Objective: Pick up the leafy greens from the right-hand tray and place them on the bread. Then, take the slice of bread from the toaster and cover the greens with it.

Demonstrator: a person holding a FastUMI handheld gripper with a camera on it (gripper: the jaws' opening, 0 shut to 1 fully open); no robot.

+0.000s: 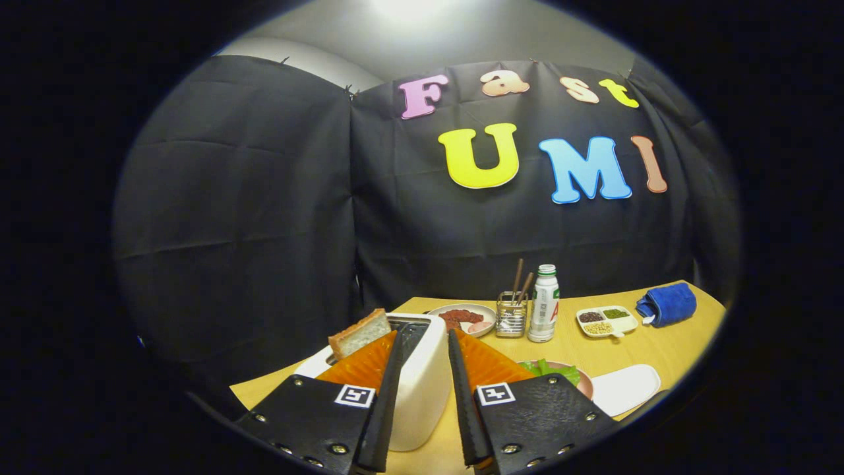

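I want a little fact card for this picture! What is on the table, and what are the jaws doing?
gripper: jaws open, nothing held, toaster between them
toaster: white, on the table
bread slice: sticking up from the toaster, by the left finger
leafy greens: on a plate just beyond the right finger
white tray: beside the greens
farther back: plate of food, chopstick holder, bottle, divided dish, blue cloth

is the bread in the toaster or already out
In. The bread stands tilted out of the toaster slot, just ahead of the open gripper, whose fingers touch nothing.
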